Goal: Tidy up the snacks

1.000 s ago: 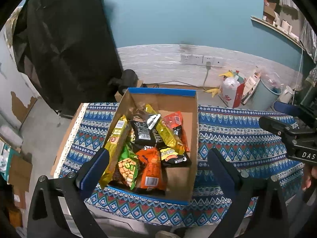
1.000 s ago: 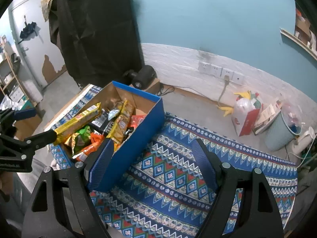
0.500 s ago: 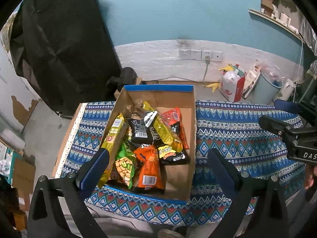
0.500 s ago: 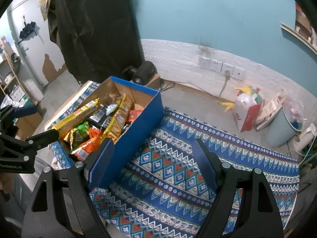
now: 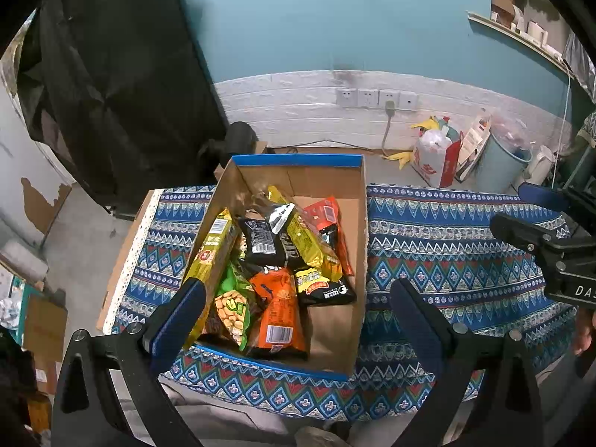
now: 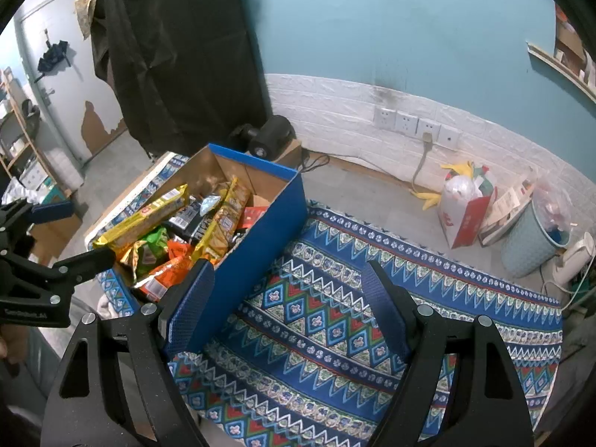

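All the snack packets [image 5: 275,272] lie heaped in the blue cardboard box [image 5: 357,231] at the patterned tablecloth's [image 6: 335,320] left end, none outside; both the left gripper [image 5: 298,316] and the right gripper [image 6: 287,294] hover spread, empty. Whether sorting remains, I cannot tell.

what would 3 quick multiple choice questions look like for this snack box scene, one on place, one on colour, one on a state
1. Where do the snack packets lie?
A. spread on the cloth
B. inside the cardboard box
C. in the bucket by the wall

2. What colour is the outside of the box?
A. blue
B. red
C. white

3. How do the two grippers stand?
A. both shut on packets
B. one open, one shut
C. both open and holding nothing

Answers:
1 B, the snack packets are piled inside the cardboard box on the patterned cloth.
2 A, its outer wall shows blue in the right wrist view.
3 C, the left gripper and right gripper both show wide-spread fingers with nothing between them.
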Demonstrator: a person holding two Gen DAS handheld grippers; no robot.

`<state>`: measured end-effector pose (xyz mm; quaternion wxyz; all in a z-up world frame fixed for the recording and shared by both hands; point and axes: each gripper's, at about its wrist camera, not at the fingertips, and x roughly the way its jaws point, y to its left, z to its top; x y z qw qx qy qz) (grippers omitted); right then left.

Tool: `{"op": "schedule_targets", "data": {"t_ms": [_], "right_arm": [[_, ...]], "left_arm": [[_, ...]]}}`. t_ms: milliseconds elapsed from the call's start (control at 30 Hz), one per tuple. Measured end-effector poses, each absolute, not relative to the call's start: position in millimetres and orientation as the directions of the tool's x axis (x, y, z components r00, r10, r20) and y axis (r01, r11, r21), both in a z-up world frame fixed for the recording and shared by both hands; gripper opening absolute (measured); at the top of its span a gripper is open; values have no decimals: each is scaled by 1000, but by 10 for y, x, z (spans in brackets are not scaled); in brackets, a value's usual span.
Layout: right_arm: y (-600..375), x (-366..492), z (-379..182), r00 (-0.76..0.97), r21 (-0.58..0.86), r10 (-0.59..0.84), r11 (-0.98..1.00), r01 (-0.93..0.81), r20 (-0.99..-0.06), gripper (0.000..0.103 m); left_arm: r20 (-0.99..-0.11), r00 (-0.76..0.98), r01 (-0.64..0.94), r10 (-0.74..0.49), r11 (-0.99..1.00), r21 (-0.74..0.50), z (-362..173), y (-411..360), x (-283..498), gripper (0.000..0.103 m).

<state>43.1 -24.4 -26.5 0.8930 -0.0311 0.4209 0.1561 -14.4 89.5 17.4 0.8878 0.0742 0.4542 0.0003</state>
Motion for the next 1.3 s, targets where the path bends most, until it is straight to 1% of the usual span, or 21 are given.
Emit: {"op": "schedule_targets", "data": {"t_ms": [1300], "right_arm": [[-283,405,-311,588,58,248,945,-323,-770,80]], "left_arm": [[-809,584,71,65,989,131,184,854,-191,100]]}}
